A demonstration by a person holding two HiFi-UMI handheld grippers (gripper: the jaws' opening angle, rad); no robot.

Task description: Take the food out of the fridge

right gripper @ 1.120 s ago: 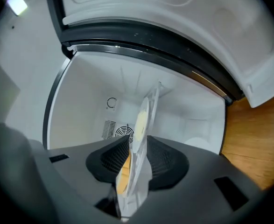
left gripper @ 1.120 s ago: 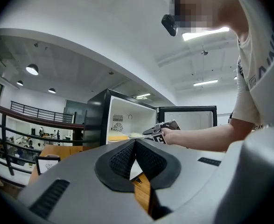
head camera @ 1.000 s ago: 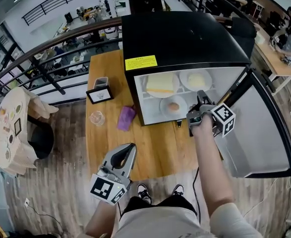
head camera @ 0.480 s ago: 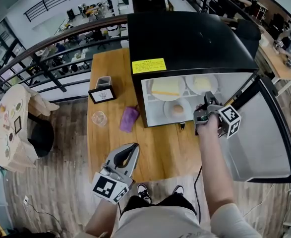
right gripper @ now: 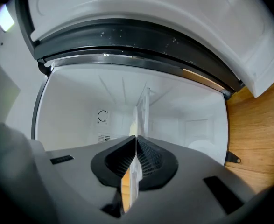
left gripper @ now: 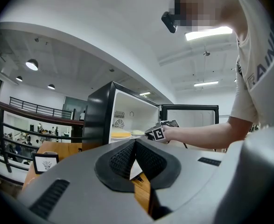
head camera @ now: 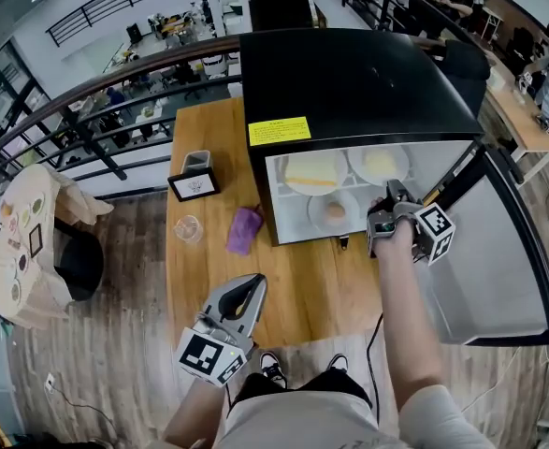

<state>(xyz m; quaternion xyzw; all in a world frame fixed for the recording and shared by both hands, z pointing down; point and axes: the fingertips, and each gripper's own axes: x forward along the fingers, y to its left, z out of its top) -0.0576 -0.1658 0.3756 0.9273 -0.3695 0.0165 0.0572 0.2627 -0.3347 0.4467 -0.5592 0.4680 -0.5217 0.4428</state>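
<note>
1. The wooden table carries a framed card stand, a clear glass and a small purple object. All three stand to the left of the fridge.
2. The left gripper is held over the table's near edge, well apart from the fridge. Its jaws are clenched pad to pad with nothing between them.
3. The fridge is a black cabinet standing on the table, with a yellow label on its top front edge. Its door stands swung open to the right.
4. The food is inside the fridge on white plates:
   - a yellow slab at rear left;
   - a pale portion at rear right;
   - a round bun in front.
5. The right gripper reaches into the opening, to the right of the bun's plate and just below the pale portion's plate. Its jaws have just been closing and are now clenched on a thin white plate rim, seen edge-on. Which plate this rim belongs to cannot be told.
</note>
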